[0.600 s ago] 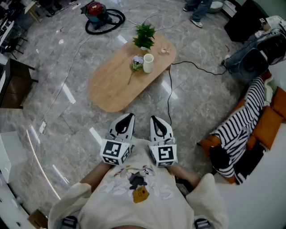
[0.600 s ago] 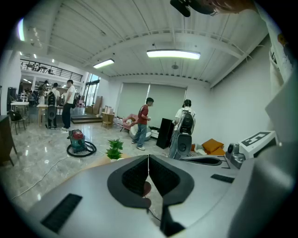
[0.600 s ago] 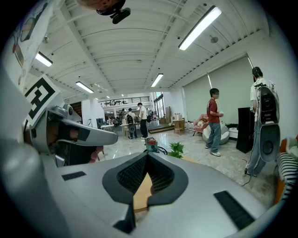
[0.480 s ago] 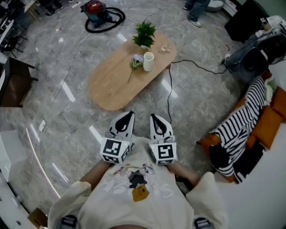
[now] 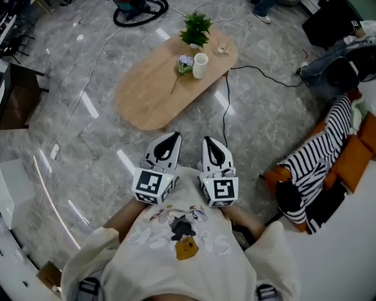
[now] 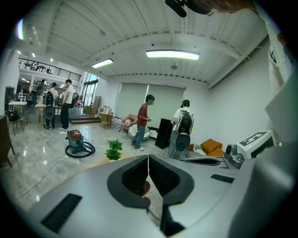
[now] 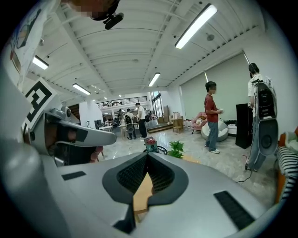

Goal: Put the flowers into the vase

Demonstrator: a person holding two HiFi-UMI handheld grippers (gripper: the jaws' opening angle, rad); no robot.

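A white vase (image 5: 200, 65) stands on the oval wooden table (image 5: 153, 100), far ahead of me. A flower with a pale bloom and a long stem (image 5: 183, 67) lies flat on the table just left of the vase. My left gripper (image 5: 172, 136) and right gripper (image 5: 209, 141) are held close to my chest, side by side, well short of the table. Both are shut with nothing between the jaws. In the left gripper view the left gripper (image 6: 148, 158) shows its jaws meeting at the tips; in the right gripper view the right gripper (image 7: 147, 155) shows the same.
A green potted plant (image 5: 195, 29) stands at the table's far end. A black cable (image 5: 226, 111) runs over the marble floor right of the table. A vacuum cleaner with a hose (image 5: 138, 6) sits beyond. A sofa with a striped cloth (image 5: 317, 159) is on my right. People stand in the room (image 7: 212, 116).
The view has shifted forward a little: the table, vase and flower now sit higher in the head view. Both grippers stay shut and side by side.
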